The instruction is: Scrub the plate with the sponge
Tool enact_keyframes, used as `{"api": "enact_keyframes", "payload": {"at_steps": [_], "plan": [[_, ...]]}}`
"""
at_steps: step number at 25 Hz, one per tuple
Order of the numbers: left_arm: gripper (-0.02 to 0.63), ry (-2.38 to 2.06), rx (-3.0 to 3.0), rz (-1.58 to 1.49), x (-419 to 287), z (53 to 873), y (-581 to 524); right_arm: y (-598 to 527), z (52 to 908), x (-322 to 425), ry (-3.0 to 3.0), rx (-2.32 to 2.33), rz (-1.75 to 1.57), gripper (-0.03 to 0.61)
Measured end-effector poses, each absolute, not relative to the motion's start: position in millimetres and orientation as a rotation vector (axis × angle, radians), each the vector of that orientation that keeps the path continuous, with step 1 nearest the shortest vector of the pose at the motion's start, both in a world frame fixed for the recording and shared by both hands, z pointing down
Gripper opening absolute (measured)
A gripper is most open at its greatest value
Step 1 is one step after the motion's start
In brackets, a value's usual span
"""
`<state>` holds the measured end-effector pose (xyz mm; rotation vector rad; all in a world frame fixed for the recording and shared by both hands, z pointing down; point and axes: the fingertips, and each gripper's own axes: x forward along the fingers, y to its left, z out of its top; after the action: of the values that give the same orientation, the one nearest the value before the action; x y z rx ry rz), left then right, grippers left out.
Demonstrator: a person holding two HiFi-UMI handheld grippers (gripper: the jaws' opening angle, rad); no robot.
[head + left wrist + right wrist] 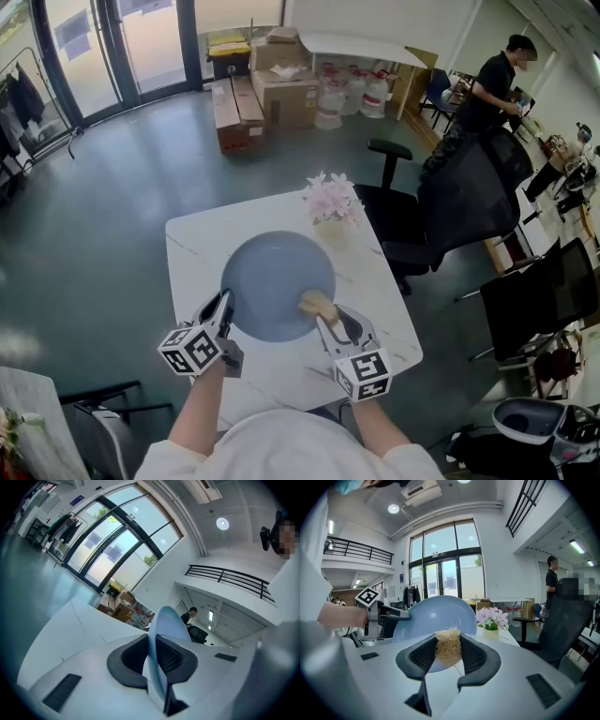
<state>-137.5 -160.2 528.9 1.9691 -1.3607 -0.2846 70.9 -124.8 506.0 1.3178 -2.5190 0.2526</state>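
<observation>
Right claw (448, 655) pinches sponge (448, 644), left claw (157, 657) clamps plate (166, 624) rim.

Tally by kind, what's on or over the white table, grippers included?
plate: 1
sponge: 1
flower arrangement: 1
grippers: 2, left gripper and right gripper
total: 5

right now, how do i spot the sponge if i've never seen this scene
Find the white table, then the big pale blue plate. At the plate's near right edge, the right gripper pinches the sponge: a small straw-coloured fibrous wad, unlike the pink flowers behind.
</observation>
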Motion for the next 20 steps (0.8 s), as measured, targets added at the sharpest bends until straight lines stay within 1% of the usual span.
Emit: {"api": "enact_keyframes", "payload": {"at_steps": [7,20], "plan": [[0.043,-1.342,1.925,-0.248,-134,548,-163,-120,495,68,-2.561,1.328,0.277,0.15],[0.043,-1.32,1.811,-0.099,-122,616,-173,-109,505,78,-2.545,1.335,0.348,0.15]]}}
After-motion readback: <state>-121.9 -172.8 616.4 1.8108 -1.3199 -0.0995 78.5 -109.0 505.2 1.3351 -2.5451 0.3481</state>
